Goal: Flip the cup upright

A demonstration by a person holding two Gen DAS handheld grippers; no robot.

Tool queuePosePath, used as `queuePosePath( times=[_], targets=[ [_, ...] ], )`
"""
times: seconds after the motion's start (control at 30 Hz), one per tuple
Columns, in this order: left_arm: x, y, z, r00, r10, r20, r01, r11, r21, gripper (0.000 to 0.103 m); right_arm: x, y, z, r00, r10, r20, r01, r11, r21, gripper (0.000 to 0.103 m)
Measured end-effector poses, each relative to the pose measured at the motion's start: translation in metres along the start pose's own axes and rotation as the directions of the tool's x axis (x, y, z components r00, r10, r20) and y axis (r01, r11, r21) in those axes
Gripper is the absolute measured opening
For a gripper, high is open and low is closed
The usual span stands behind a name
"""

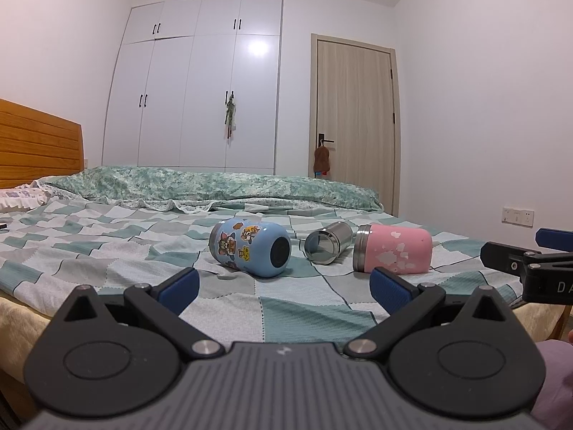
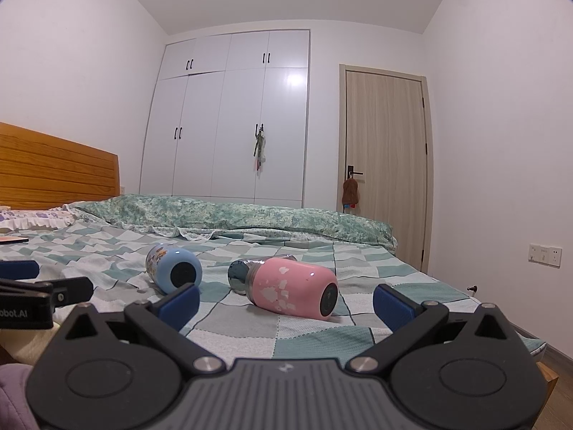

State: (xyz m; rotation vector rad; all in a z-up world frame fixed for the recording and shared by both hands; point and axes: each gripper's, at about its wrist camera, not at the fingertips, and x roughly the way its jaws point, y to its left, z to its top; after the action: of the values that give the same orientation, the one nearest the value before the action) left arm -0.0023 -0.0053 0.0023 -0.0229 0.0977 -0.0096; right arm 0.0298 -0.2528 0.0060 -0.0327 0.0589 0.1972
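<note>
Lying on their sides on a bed's checked green-and-white bedspread [image 1: 107,236], three cups sit in a loose row ahead of two hand-held grippers. The blue cup [image 1: 250,247], covered in cartoon stickers, rests to the left with its dark base turned toward the cameras. Near it on the right lies a small steel cup [image 1: 327,242], its open mouth facing forward-left in the left wrist view, and just beside that the pink cup [image 1: 394,249], flecked with pale petal shapes. From the right wrist view the pink cup [image 2: 292,292] partly hides the steel one (only its shiny rim end shows).

The left gripper [image 1: 284,286] hovers low over the near edge of the bed, its blue-padded fingers spread wide with nothing between them, well short of the blue cup. The right gripper [image 2: 286,302] is likewise spread wide and empty, facing the pink cup without touching it.

Behind the bed, a folded floral quilt [image 1: 215,186] stretches along the far side, before a white wardrobe [image 1: 193,82] and a closed wooden door [image 1: 354,107].
</note>
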Motion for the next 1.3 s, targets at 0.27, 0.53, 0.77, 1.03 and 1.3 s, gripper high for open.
queuePosePath(
  times=[0.27,0.53,0.77,1.03,1.3],
  targets=[
    [0.0010,0.0019,-0.0017,1.000,-0.002,-0.001,0.002,1.000,0.000,0.103,0.0001,0.0000,-0.0001,1.000,0.000,0.000,0.000,1.000,-0.001,0.103],
    [0.0010,0.0017,-0.0018,1.000,-0.002,-0.001,0.002,1.000,0.000,0.103,-0.0003,-0.0001,-0.0001,1.000,0.000,0.001,0.000,1.000,-0.001,0.103],
    [0.0009,0.0020,-0.0017,1.000,-0.004,-0.002,0.004,1.000,0.000,0.103,-0.0005,0.0001,-0.0002,1.000,0.000,0.001,0.000,1.000,-0.001,0.103],
    [0.0008,0.0019,-0.0017,1.000,-0.004,-0.001,0.004,1.000,-0.001,0.103,-0.0006,0.0001,-0.0001,1.000,0.000,0.002,0.000,1.000,-0.001,0.103],
    [0.0008,0.0017,-0.0017,1.000,-0.004,-0.001,0.004,1.000,-0.001,0.103,-0.0005,0.0001,0.0001,1.000,0.000,0.002,0.000,1.000,-0.002,0.103]
  ],
)
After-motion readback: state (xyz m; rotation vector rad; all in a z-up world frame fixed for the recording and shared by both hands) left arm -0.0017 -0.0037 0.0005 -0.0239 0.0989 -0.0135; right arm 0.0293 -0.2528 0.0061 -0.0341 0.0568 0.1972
